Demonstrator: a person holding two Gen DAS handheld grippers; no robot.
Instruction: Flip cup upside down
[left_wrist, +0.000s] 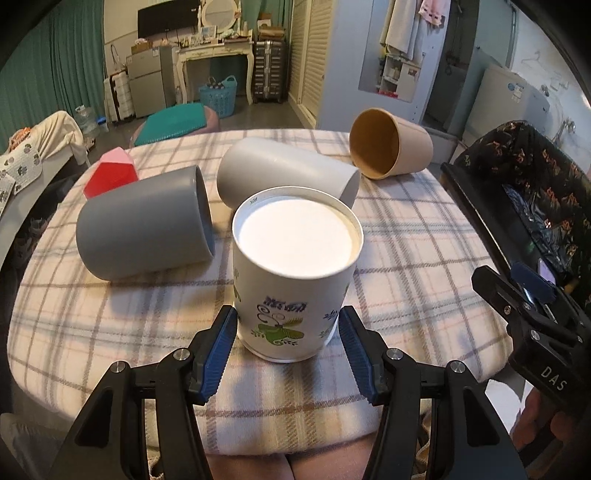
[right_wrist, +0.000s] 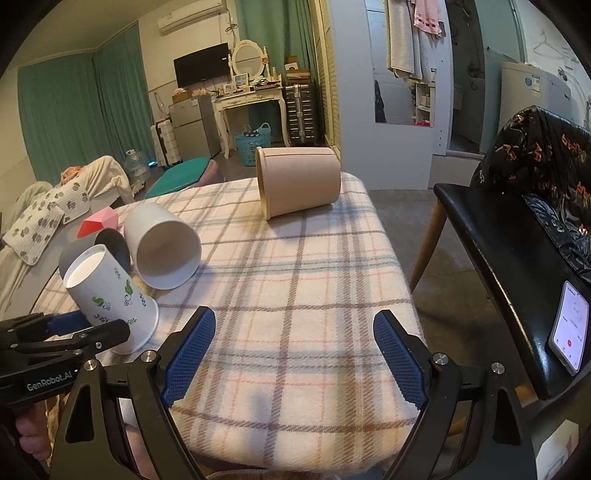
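Note:
A white paper cup with a green print stands upside down on the plaid tablecloth, flat base up. It also shows in the right wrist view. My left gripper straddles its lower rim; the blue pads sit just beside the cup wall with small gaps, so the jaws are open. My right gripper is open and empty over the near right part of the table.
A dark grey cup, a light grey cup and a tan cup lie on their sides behind. A red and pink block sits at the far left. A black chair with a phone stands on the right.

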